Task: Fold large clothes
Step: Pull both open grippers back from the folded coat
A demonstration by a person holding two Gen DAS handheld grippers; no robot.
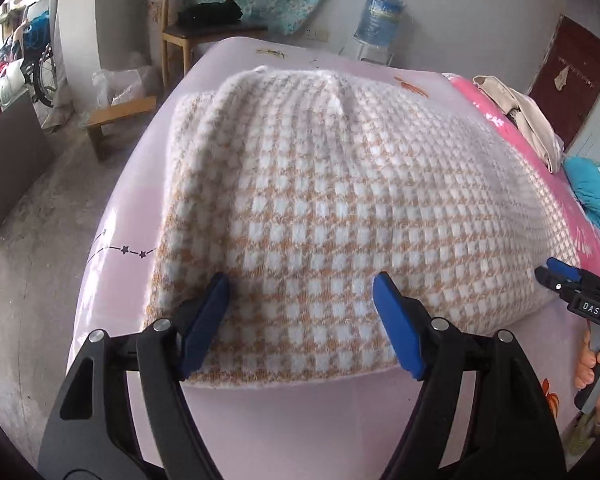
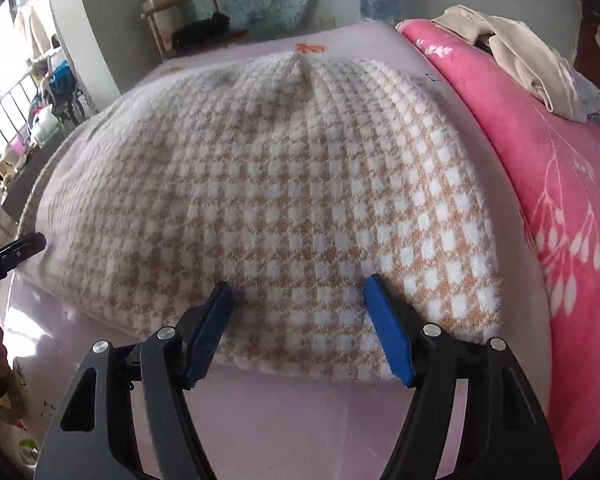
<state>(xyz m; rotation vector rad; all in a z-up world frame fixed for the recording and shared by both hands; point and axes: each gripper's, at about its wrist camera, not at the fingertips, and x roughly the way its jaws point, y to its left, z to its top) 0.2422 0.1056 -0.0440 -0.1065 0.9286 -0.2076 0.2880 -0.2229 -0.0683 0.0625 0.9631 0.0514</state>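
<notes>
The left gripper (image 1: 300, 322) was held with its fingers spread wide and nothing between them, poised over the near hem of the checked knit garment (image 1: 320, 208). The right gripper (image 2: 298, 326) was likewise spread and empty, above the same hem toward the garment's right corner. The garment lay flat on the lilac sheet of the bed (image 1: 284, 420), its near hem at 6 o'clock in both wrist views and its neck end at 12 o'clock.

The chief risk was judged to be a shallow bite: the knit looked thick and fluffy, so only the top layer might be caught and the lower one left behind, which would spoil the fold. An uneven lift by the two grippers could also skew the hem.

A bare strip of sheet was seen in front of the hem, giving room to come in low. At 9 o'clock in the left wrist view the bed edge dropped to the concrete floor (image 1: 32, 220), so any cloth dragged that way could slide off. At 3 o'clock in the right wrist view a pink blanket (image 2: 540, 184) lay right alongside the garment, with a beige cloth pile (image 2: 512, 60) on it, and a fold swung wide could snag there. Beyond the neck end little sheet remained before the far edge, where a wooden chair (image 1: 196, 20) and a water bottle (image 1: 382, 16) stood.
</notes>
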